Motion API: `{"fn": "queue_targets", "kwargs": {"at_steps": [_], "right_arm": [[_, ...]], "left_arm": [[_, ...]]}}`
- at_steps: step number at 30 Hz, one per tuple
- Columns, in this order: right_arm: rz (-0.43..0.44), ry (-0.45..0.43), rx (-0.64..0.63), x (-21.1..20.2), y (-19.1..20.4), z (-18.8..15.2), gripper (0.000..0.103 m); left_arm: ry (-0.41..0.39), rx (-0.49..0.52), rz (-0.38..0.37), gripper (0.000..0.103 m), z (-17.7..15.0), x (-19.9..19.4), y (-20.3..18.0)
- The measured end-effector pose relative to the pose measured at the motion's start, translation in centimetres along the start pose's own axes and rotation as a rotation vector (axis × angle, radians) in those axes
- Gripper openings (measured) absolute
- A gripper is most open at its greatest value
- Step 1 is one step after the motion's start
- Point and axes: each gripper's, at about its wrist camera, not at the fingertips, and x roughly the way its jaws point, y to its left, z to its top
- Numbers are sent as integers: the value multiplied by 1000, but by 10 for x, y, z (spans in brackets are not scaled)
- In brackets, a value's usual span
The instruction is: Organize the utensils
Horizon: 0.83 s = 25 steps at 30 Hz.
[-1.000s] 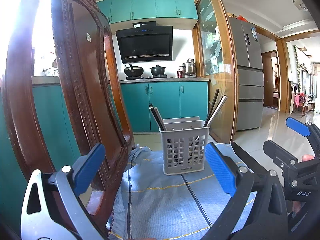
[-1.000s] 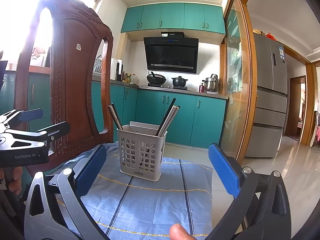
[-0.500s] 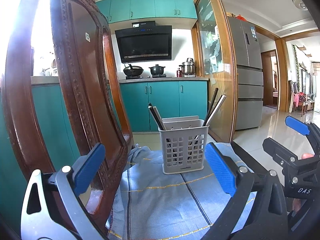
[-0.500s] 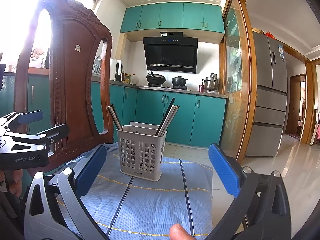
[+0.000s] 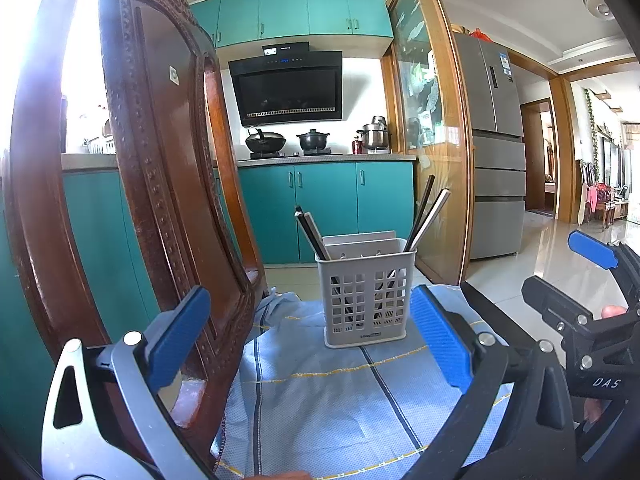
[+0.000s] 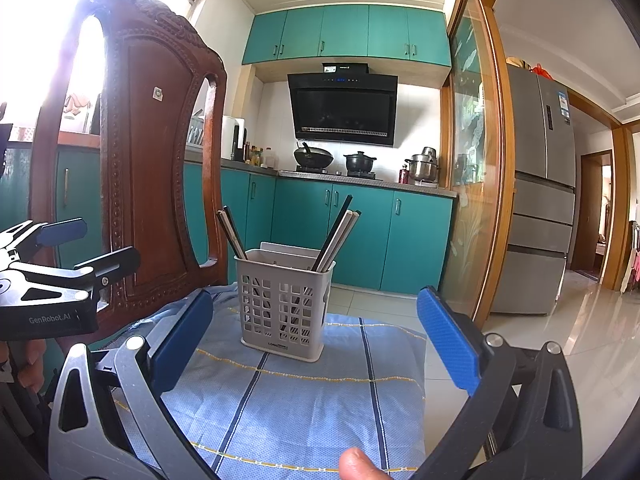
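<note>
Grey slotted utensil caddy (image 5: 369, 293) stands upright on the blue cloth (image 5: 340, 396) that covers the bench, just right of the carved wooden chair back (image 5: 160, 184). Chopsticks are already in it: a dark pair (image 5: 311, 233) leaning left at the caddy's left corner, and a dark and pale set (image 5: 429, 213) leaning right at its right corner. No loose utensils visible on the cloth around the caddy.

Left gripper (image 5: 310, 338) has its jaws spread wide, nothing between them, aimed at the caddy from the near side. Right gripper (image 6: 316, 340) likewise wide apart and empty, near side of the caddy. Neither touches the caddy.

Handling, judged: chopsticks look thin, stiff, light and smooth, so likely to slip or pivot in a pinch; best taken on the exposed upper shaft above the caddy rim, pads square across the pair so the sticks don't scissor. Ends inside the caddy show only partly through the slots, so can't tell how they seat. The caddy looks like thin light plastic and will probably slide on the cloth or tip if a stick is dragged sideways; lift sticks out along their lean, or steady the caddy wall with the other gripper. The cloth is soft and may bunch under a push.
</note>
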Motion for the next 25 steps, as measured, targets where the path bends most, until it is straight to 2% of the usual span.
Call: {"fn": "queue_targets", "kwargs": {"at_steps": [19,23,25], "right_arm": [[-2,1,-1,1,2,0,100],[-7,37,8,7,1,-1,100],[-41,122,29,22,-1,-5,100]], "left_arm": [[11,13,-3,100,-2,3,-2],[56,18,9,100,-4,11,-3],[135,18,21,100,-9,24,-3]]}}
